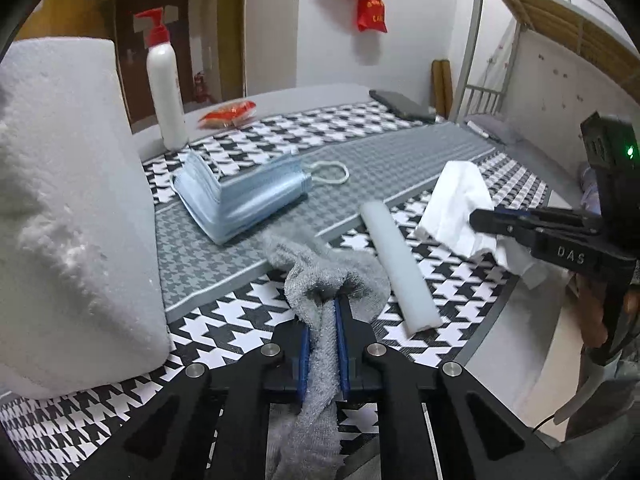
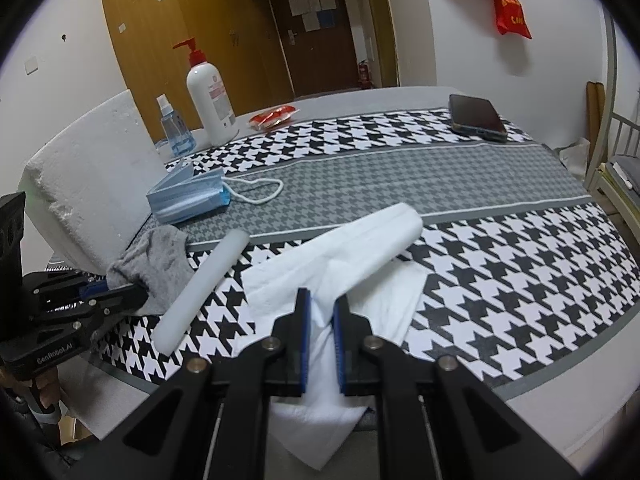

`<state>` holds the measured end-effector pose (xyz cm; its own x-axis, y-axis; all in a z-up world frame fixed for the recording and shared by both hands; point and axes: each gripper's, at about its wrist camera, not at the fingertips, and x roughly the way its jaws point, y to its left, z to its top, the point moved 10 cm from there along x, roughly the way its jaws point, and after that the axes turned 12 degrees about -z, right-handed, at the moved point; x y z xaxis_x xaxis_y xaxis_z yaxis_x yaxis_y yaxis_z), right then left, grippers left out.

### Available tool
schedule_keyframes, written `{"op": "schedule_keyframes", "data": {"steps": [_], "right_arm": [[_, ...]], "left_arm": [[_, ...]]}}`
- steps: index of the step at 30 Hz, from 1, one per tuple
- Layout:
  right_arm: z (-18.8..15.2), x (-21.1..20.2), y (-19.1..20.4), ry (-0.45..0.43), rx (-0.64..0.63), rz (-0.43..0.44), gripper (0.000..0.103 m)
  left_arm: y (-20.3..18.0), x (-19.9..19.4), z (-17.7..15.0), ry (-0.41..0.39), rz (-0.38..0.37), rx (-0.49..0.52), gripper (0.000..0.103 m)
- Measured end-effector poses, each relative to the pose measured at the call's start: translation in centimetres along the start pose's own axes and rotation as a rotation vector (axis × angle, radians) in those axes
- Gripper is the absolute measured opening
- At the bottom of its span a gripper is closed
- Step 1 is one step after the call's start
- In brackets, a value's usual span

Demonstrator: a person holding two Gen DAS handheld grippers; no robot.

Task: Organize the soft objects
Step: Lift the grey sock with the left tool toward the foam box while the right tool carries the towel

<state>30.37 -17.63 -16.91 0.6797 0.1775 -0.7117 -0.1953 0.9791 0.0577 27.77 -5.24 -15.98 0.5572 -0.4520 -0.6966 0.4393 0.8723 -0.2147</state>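
Tabletop [image 2: 500, 240] under a houndstooth cloth, seen from both wrists. Left gripper [image 1: 323, 304]: jaws clamped on a grey sock [image 1: 320, 280] near the front edge, the fabric bunched ahead of the blue pads and trailing back between them. Right gripper [image 2: 321, 300]: jaws closed on a white tissue [image 2: 360, 240], which spreads across the cloth beyond them. A white foam cylinder [image 1: 400, 268] lies between sock and tissue; a stack of blue face masks [image 1: 240, 200] sits behind, beside a white foam block [image 1: 72, 200]. Only the right wrist view shows a small spray bottle [image 2: 174, 130] next to the pump bottle [image 2: 212, 100], and the phone [image 2: 476, 118] in full; only the left wrist view shows a bunk bed frame [image 1: 540, 20].
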Motion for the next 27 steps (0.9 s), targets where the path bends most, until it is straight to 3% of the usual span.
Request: {"op": "schedule_keyframes", "data": {"steps": [14, 27], "right_arm": [[2.9, -4.9, 1.0, -0.119, -0.014, -0.002, 0.013], [4.8, -8.7, 4.3, -0.21, -0.062, 0.032, 0.013]], "left_arm": [[-1.5, -6.5, 3.1, -0.174, 0.01, 0.048, 0.012], [-1.5, -10.7, 4.2, -0.279, 0.089, 0.076, 0.012]]}}
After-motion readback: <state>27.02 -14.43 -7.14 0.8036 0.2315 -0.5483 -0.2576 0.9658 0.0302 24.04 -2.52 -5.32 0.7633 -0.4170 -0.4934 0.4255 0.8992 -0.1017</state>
